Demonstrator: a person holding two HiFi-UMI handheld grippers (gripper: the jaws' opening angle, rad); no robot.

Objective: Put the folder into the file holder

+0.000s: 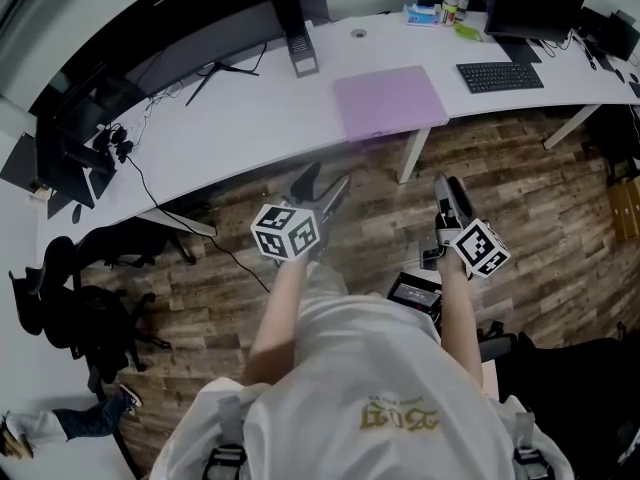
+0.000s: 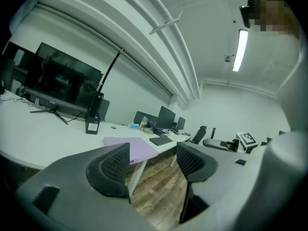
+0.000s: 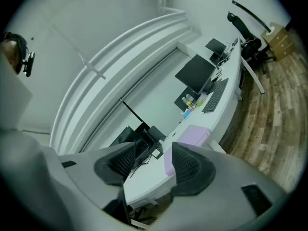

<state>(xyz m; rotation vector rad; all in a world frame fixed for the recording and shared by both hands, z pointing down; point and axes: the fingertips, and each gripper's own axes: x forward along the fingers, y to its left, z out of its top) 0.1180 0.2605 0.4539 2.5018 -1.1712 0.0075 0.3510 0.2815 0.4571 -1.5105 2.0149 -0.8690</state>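
A flat purple folder [image 1: 390, 103] lies on the white desk [image 1: 240, 128], close to its front edge. A black upright file holder [image 1: 301, 48] stands behind and left of it, by the dark monitors. Both grippers hang over the wooden floor, short of the desk. My left gripper [image 1: 322, 186] is open and holds nothing; in the left gripper view [image 2: 153, 162] the folder [image 2: 126, 147] and holder [image 2: 93, 119] show past its pads. My right gripper [image 1: 448, 193] is open and empty too; the right gripper view [image 3: 147, 162] shows the folder [image 3: 192, 134] and the holder [image 3: 153, 146] tilted.
A keyboard [image 1: 498, 76], a monitor [image 1: 530, 8] and some bottles [image 1: 452, 6] are on the desk's right part. Cables [image 1: 150, 183] trail over its left part. Black office chairs [image 1: 100, 308] stand at the left, and a white desk leg [image 1: 412, 155] is below the folder.
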